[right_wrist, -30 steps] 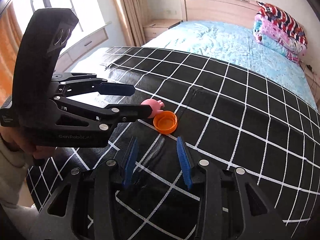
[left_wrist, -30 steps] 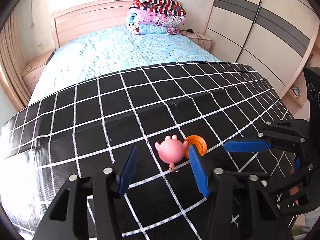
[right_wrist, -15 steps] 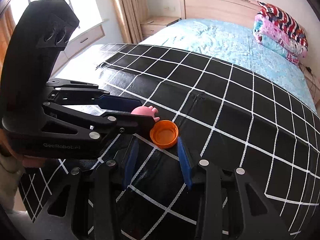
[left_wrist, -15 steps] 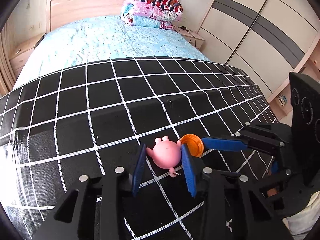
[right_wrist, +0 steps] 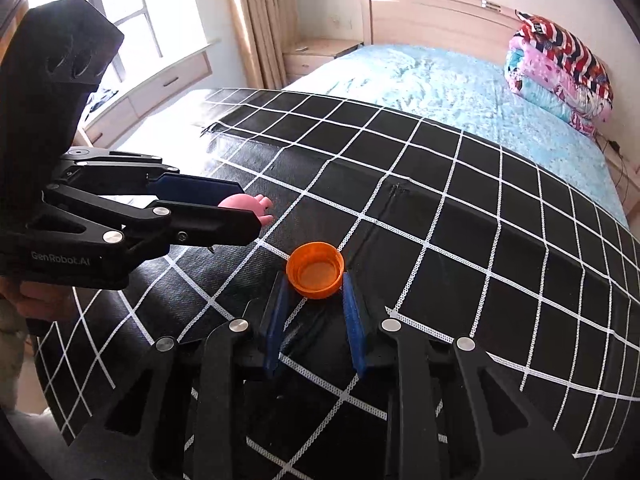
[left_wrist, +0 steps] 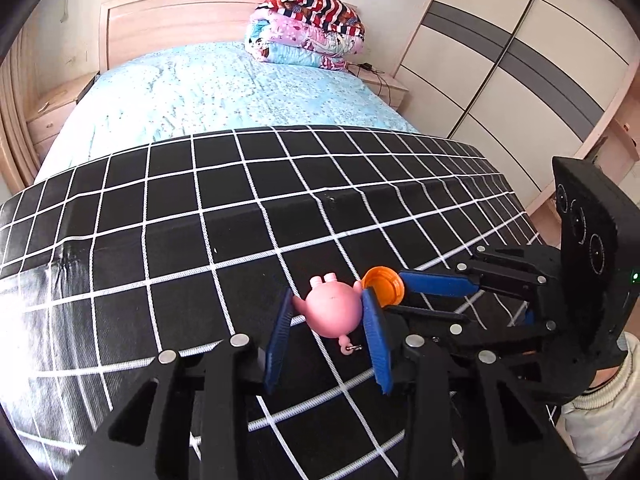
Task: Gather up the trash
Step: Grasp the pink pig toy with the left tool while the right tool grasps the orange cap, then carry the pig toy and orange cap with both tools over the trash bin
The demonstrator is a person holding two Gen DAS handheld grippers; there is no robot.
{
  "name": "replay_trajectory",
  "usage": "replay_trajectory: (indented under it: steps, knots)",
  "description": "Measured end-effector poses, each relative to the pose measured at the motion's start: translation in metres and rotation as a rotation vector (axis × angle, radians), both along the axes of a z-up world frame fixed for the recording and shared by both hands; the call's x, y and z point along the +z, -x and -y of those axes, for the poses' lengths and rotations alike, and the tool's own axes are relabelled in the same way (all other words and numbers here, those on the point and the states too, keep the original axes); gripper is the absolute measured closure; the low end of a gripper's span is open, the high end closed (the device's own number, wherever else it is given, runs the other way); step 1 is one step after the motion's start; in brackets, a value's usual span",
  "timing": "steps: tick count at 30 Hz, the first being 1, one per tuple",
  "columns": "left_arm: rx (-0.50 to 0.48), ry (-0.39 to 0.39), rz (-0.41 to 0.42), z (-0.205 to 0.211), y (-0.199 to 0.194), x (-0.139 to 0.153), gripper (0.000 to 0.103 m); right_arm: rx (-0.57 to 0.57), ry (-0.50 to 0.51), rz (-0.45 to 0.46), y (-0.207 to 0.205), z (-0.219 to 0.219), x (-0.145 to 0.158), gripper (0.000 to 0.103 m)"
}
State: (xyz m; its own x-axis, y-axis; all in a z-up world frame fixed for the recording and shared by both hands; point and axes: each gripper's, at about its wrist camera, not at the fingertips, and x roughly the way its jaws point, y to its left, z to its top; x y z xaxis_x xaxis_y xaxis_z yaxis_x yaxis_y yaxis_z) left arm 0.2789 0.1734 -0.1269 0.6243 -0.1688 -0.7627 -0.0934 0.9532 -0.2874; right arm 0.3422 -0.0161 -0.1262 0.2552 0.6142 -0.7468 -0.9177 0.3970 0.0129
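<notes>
A pink pig toy [left_wrist: 332, 312] lies on the black checked cloth [left_wrist: 200, 240], and an orange bottle cap [right_wrist: 315, 269] lies open side up just right of it. My left gripper [left_wrist: 326, 306] has closed its blue pads against both sides of the pig; it also shows in the right wrist view [right_wrist: 236, 212]. My right gripper [right_wrist: 314, 280] has its pads on either side of the cap, touching its rim. The cap also shows in the left wrist view [left_wrist: 382, 286], partly hidden by my left finger.
The checked cloth covers the foot of a bed with a light blue sheet [left_wrist: 224, 92]. Folded quilts [left_wrist: 308, 32] are stacked by the headboard. A wardrobe [left_wrist: 520, 60] stands to the right, a window and drawers [right_wrist: 152, 80] to the left.
My left gripper has moved forward and closed around the pig. My right gripper has moved forward until the cap sits between its fingertips, and its jaws have narrowed onto it.
</notes>
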Motion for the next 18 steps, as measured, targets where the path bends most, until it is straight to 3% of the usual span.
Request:
replay_trajectory:
  steps: [18]
  knots:
    - [-0.059,-0.069,0.09,0.079,0.102,0.045,0.068,0.064,-0.1,0.141,0.113,0.089,0.04,0.076]
